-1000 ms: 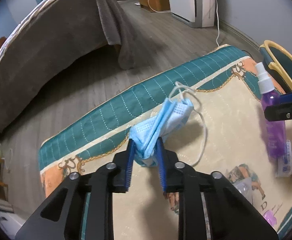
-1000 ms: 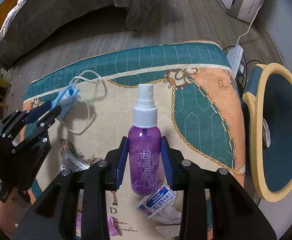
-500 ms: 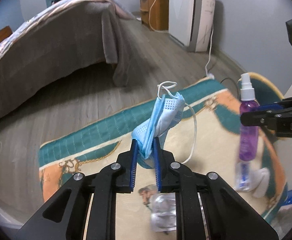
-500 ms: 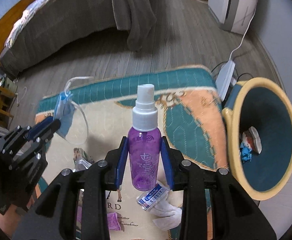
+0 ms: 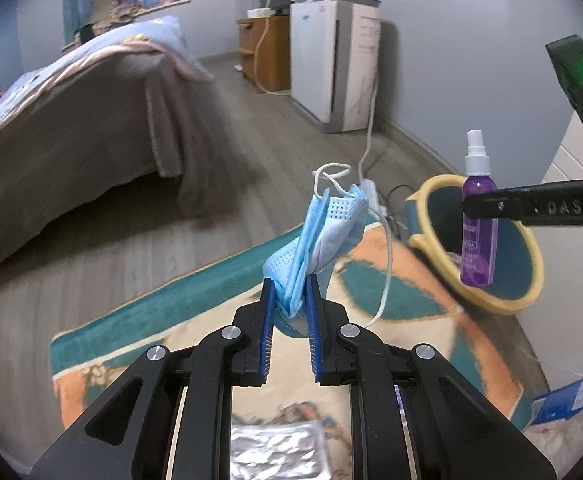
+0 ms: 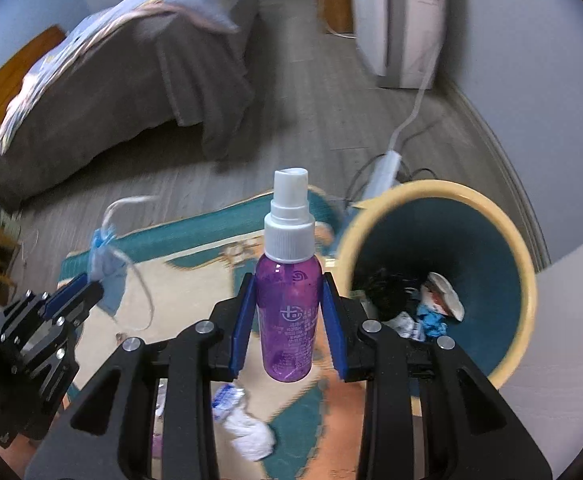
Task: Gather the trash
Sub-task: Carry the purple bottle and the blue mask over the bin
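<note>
The left gripper pinches a crumpled blue face mask between nearly closed jaws, its ear loops dangling above the patterned rug. The right gripper, jaws partly apart, clamps an upright purple spray bottle by its body. Beyond both stands the yellow-rimmed bin, with trash inside, then a bed.

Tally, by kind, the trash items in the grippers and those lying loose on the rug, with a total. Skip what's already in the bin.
Face mask, in the left gripper: 1
Purple spray bottle, in the right gripper: 1
Foil blister pack on the rug: 1
White crumpled wrapper on the rug: 1
Total: 4
</note>
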